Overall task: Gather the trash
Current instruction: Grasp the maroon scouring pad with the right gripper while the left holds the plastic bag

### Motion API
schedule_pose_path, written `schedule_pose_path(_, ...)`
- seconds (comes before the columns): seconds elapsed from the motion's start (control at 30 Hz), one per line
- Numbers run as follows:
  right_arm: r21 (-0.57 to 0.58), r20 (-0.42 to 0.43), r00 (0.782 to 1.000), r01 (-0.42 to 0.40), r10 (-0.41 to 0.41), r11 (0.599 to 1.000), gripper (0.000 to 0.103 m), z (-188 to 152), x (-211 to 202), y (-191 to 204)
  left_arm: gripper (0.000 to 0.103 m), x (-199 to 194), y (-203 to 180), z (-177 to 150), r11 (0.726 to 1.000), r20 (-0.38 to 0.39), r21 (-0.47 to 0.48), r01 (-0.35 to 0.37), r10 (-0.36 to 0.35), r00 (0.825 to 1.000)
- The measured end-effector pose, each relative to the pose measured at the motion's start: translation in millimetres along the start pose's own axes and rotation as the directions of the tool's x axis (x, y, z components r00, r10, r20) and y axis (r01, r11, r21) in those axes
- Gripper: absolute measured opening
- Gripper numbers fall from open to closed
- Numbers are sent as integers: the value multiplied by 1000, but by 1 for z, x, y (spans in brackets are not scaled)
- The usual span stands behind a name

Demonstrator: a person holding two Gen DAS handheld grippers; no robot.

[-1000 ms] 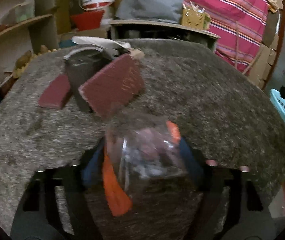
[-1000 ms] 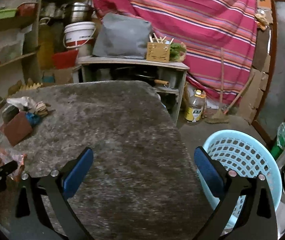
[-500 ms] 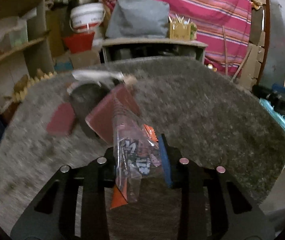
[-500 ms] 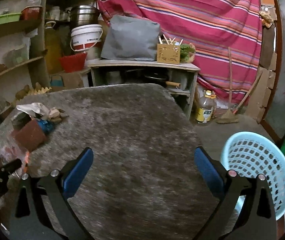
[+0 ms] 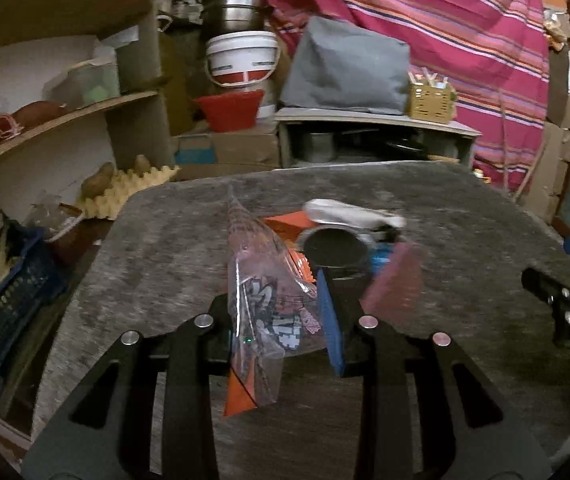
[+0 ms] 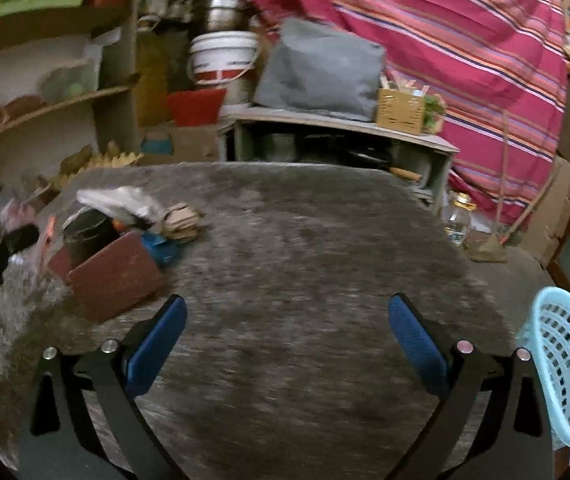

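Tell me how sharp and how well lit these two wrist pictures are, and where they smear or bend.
Left wrist view: dim and warm; the clear plastic snack wrapper in the left gripper reads fairly sharp, while the maroon flat box beside it smears. Right wrist view: the grey fuzzy table cover streaks with motion blur, and the light blue perforated plastic basket bends at the fisheye edge.
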State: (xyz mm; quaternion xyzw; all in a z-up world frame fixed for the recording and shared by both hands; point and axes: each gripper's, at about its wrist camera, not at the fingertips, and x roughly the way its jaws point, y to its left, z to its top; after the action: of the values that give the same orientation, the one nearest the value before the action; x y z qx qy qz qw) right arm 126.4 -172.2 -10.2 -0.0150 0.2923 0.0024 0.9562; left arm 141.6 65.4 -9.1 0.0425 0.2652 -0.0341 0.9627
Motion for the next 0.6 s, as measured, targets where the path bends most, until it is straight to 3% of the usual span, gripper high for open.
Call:
schedule_pose_path(0.23,-94,-63,991,-126,121,988,98,-3,21,60,31,4,46,-4,996,-7,-80,-37,36,999)
schedule_pose_path(0.6,-202,-142,978,-182,155,962,98,-3,41,110,31,4,85,-13,990,-14,-123,-71,70,997)
